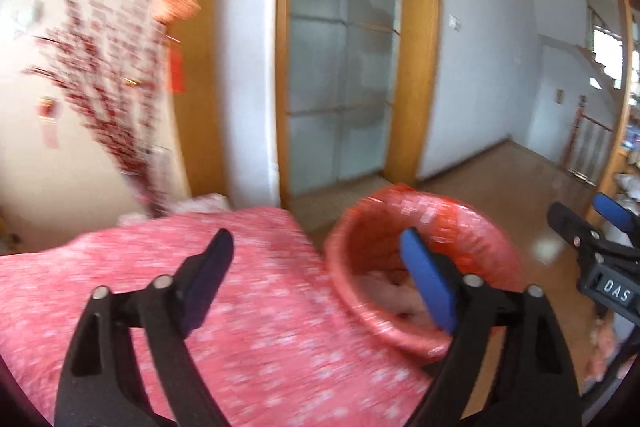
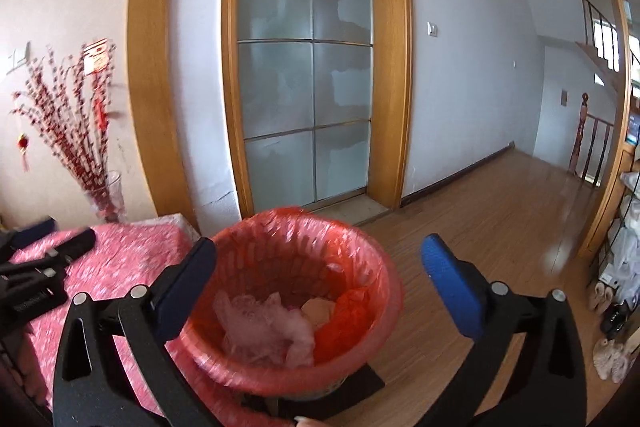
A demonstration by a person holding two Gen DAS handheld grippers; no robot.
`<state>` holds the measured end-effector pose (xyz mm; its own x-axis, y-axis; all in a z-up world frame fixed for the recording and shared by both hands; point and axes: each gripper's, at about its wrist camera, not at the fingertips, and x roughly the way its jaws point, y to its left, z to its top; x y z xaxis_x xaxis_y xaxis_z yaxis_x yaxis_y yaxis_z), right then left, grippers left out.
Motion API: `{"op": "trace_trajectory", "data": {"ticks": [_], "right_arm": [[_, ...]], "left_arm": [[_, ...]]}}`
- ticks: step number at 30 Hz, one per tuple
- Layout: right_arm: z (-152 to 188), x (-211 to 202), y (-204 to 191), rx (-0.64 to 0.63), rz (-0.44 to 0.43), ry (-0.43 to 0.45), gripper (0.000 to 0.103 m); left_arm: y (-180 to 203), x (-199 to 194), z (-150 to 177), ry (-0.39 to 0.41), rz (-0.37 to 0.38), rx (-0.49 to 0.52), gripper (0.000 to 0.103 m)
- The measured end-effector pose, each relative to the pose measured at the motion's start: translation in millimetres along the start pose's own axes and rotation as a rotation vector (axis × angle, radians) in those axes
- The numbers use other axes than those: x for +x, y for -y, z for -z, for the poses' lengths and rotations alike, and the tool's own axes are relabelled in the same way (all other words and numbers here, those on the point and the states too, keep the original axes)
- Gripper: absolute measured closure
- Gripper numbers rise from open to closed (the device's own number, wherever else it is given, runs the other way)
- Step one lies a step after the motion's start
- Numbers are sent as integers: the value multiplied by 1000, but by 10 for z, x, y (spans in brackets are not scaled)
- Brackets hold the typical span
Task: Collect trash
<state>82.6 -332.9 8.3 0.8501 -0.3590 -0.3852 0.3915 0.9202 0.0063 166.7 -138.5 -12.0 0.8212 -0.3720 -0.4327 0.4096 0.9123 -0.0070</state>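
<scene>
A trash bin with a red plastic liner [image 2: 280, 227] stands on the wood floor beside a table under a pink flowered cloth [image 2: 132, 259]. Inside the bin lie crumpled clear plastic [image 2: 260, 327], a beige scrap [image 2: 318, 309] and red plastic [image 2: 352, 311]. My right gripper [image 2: 320, 249] hangs over the bin, open, with nothing between its fingers. My left gripper [image 1: 316, 243] is open and empty too, straddling the table's edge and the bin [image 1: 472, 227]. Each gripper shows in the other's view: the right gripper [image 1: 582, 209] at the far right, the left gripper [image 2: 60, 233] at the far left.
A glass vase of red branches [image 2: 108, 195] stands at the table's back against the wall. Behind the bin is a frosted glass door [image 2: 304, 87] in a wooden frame. Wood floor [image 2: 500, 219] stretches right to a stair railing [image 2: 592, 151], a shelf and several shoes [image 2: 608, 307].
</scene>
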Motion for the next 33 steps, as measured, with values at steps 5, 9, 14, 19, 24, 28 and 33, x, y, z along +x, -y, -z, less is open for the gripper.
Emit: {"op": "trace_trajectory", "data": {"ticks": [5,9,14,19,24,28,33], "right_arm": [[199,-302,-246,-69,38,25,2],[292,-460,-395,-68,9,12,2],[387,-664,-537,-72,-18,26,2],[438,-811,-594,-53,-41,11,2],[536,-872,-650,-69,-29,-16,2],[608,-911,-645,-62,-34,-42,2],[652,-978,-635,-70,-36,-51,2]], "left_arm": [[-273,-555,306,62,-150,-3,11],[-386,-847,538,60,-231,11,9],[-519,-1132,673,55,-294,-45,7],[-604,-1321,727,61,-334,-75,6],[-579,-1446,746,61,-375,-81,6],[-590,-1503,761,44,-367,-108,6],[-596,-1551,797,15,-352,-138,6]]}}
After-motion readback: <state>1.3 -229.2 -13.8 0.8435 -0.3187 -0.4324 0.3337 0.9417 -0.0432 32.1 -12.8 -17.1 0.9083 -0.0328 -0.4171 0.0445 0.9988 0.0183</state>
